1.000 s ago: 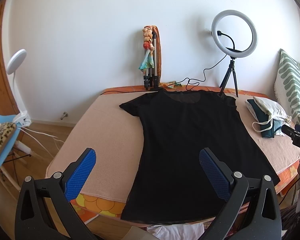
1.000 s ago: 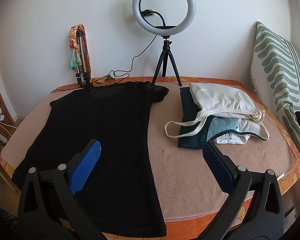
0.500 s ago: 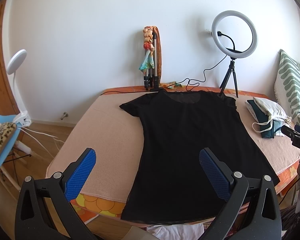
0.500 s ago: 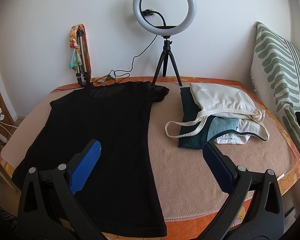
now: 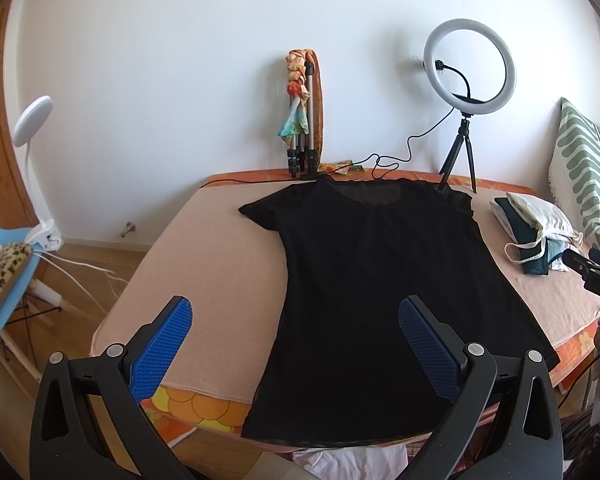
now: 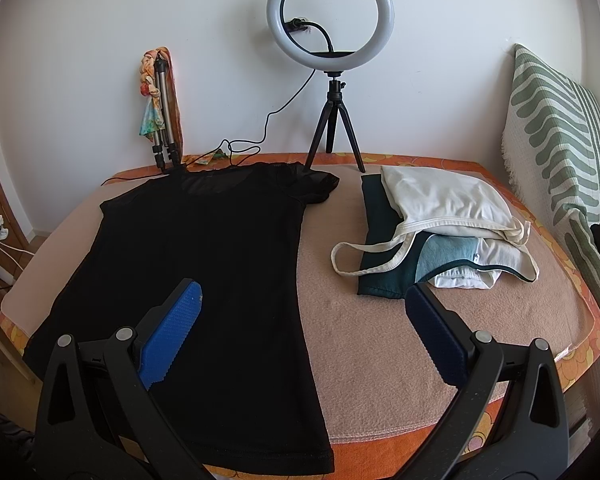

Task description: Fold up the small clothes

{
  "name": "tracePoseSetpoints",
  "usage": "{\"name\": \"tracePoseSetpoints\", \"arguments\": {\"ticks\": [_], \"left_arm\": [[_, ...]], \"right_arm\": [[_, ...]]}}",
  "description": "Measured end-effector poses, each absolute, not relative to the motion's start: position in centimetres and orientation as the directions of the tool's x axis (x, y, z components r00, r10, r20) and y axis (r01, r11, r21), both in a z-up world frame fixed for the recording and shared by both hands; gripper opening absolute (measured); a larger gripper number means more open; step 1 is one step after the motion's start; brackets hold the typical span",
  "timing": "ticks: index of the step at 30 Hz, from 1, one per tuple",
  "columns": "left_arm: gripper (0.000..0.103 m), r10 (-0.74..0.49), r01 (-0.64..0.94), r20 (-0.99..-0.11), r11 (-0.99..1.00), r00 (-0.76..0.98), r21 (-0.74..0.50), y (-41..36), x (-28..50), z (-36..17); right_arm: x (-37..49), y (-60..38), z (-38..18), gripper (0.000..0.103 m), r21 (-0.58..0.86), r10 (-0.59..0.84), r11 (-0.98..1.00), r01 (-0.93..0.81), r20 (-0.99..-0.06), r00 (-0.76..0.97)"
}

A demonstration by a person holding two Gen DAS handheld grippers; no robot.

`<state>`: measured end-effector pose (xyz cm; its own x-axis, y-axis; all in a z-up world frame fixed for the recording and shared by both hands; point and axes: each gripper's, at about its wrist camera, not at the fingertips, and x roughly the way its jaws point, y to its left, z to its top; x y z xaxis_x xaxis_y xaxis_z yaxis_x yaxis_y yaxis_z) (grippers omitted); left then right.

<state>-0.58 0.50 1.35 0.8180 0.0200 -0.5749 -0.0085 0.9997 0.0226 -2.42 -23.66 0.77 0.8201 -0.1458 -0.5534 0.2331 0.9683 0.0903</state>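
1. We are holding the left gripper (image 5: 294,342) with its 2 blue pads spread wide and nothing between them, hovering above the near edge of the bed (image 5: 220,264).
2. We are holding the right gripper (image 6: 300,322) the same way, spread and empty, its left pad over dark cloth and its right pad over bare blanket.
3. We are looking at the black T-shirt (image 5: 380,280) lying flat just ahead of both grippers, its hem hanging slightly over the near bed edge.
4. We are reading its long axis as running straight away from us, hem near, neckline far, so each gripper is facing its own side seam: the left one nearer the left sleeve, the right one nearer the right sleeve (image 6: 320,184).
5. We are seeing a pile of folded clothes (image 6: 432,232) to the right of the shirt, apart from it.
6. We are seeing the ring light (image 6: 330,16) standing farthest, by the wall.
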Motion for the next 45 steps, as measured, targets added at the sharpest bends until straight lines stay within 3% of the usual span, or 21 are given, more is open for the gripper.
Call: {"name": "tracePoseSetpoints", "arguments": {"ticks": [8, 19, 24, 28, 35, 45], "left_arm": [[0.103, 0.035, -0.024, -0.59, 0.999, 0.807, 0.026, 1.1, -0.8, 0.5], [0.102, -0.036, 0.04, -0.692, 0.999, 0.721, -0.01, 4.4, 0.1, -2.7], [0.086, -0.113, 0.051, -0.731, 0.993, 0.673, -0.107, 5.9, 0.6, -4.3], [0.08, -0.165, 0.052, -0.758, 0.984, 0.631, -0.171, 6.6, 0.9, -5.5], [0.055, -0.249, 0.044, -0.798, 0.962, 0.549, -0.27, 7.2, 1.8, -7.8], [0.045, -0.269, 0.053, -0.832, 0.959, 0.486, -0.279, 7.1, 2.3, -9.9]], "right_arm": [[-1.5, -22.3, 0.8, 0.103, 0.088, -0.123, 0.975, 0.204, -0.554, 0.823], [1.9, -19.0, 3.6, 0.103, 0.108, 0.0, 0.991, 0.075, -0.572, 0.821], [4.7, -16.0, 5.9, 0.103, 0.115, 0.077, 0.993, -0.013, -0.57, 0.818], [7.5, -13.3, 7.7, 0.103, 0.11, 0.129, 0.991, -0.081, -0.569, 0.812], [13.7, -7.8, 10.3, 0.103, 0.205, 0.294, 0.956, -0.211, -0.618, 0.73], [24.3, 0.0, 9.6, 0.096, 0.302, 0.381, 0.925, -0.232, -0.717, 0.584]]}}
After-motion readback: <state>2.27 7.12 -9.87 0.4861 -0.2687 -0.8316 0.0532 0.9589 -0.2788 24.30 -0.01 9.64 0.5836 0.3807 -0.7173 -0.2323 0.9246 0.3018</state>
